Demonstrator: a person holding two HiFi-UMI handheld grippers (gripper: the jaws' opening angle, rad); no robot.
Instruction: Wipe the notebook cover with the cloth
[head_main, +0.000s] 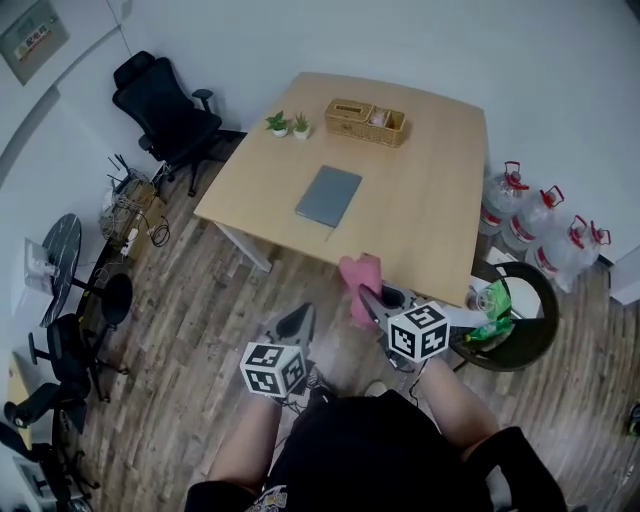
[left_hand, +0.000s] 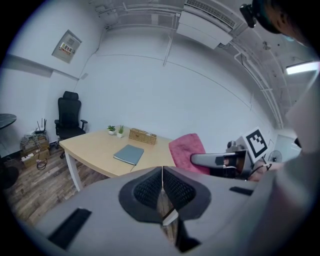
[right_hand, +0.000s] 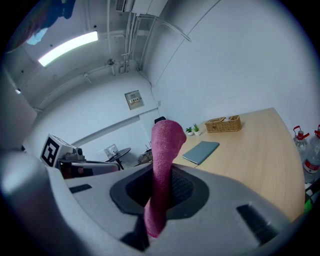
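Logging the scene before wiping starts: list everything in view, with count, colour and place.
table: one, light wood, centre
notebook: one, grey-blue, flat mid-table
basket: one, wicker, table's far edge
potted plants: two, green, left of basket
water bottles: at least three, clear with red caps, floor right of table
office chair: one, black, far left corner
round stand: one, black, near right
cloth: one, pink, clamped in right tool
left tool: one, grey, shut, empty
right tool: one, grey, shut on cloth
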